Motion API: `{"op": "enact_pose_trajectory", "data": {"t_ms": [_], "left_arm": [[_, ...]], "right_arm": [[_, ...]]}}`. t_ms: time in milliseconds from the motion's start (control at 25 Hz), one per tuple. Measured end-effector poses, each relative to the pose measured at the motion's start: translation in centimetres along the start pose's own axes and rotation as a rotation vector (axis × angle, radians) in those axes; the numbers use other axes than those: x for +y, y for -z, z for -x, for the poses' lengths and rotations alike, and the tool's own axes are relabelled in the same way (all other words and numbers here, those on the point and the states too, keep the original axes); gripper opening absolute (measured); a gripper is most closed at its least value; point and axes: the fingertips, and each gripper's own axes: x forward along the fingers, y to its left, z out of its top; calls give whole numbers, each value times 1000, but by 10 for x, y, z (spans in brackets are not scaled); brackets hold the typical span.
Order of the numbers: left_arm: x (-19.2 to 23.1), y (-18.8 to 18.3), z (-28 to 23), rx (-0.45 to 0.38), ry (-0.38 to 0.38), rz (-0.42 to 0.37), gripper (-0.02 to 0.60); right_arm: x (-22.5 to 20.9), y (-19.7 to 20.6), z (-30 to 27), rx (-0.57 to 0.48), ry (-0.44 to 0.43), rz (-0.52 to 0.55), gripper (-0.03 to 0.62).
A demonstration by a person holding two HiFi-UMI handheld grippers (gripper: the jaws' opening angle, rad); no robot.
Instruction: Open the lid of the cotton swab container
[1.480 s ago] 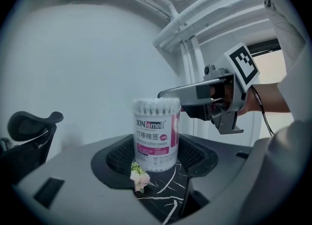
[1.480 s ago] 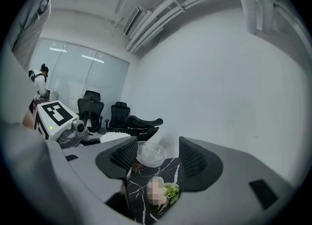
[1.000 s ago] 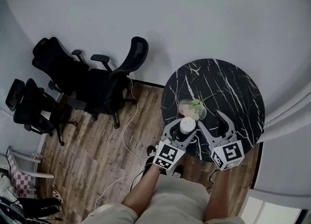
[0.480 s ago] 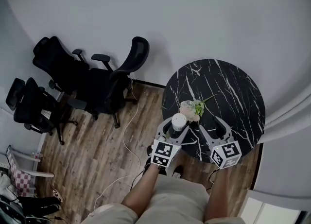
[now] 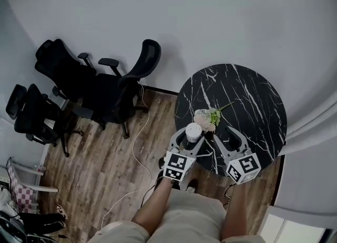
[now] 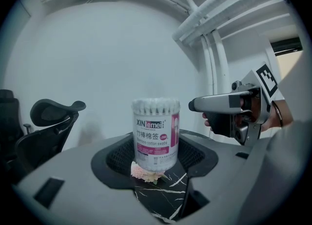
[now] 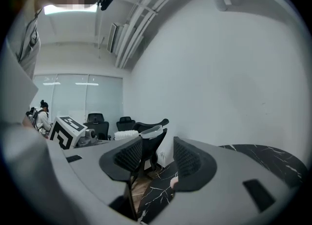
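The container [image 6: 156,133], a light, smooth, thin-walled plastic tub that would likely flex or slip under hard pressure, stood upright, gripped by its lower body in the left tool [image 6: 156,154] at the near edge of the bench [image 5: 247,105]. Its lid [image 6: 156,105] was best taken by the rim. The right tool [image 7: 158,158] held nothing, and its jaws had just been closing partway.

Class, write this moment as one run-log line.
left gripper: jaws shut on cotton swab container, held over black marble table | right gripper: jaws apart, just been closing, nothing between
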Motion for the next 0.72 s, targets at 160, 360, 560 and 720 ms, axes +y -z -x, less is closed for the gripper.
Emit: {"op": "enact_pose_trajectory", "data": {"t_ms": [160, 360, 560, 720], "left_arm": [[-2, -1, -1, 3, 9, -4, 268], [-4, 1, 0, 8, 21, -2, 268], [-6, 1, 0, 7, 27, -6, 268], [-7, 2, 0, 6, 38, -8, 268]], "right_arm": [[-4, 0, 2, 4, 16, -3, 193], [-6, 0, 3, -2, 28, -19, 141], [-9, 3, 4, 4, 40, -34, 121], [-9, 4, 4, 6, 34, -54, 103]]}}
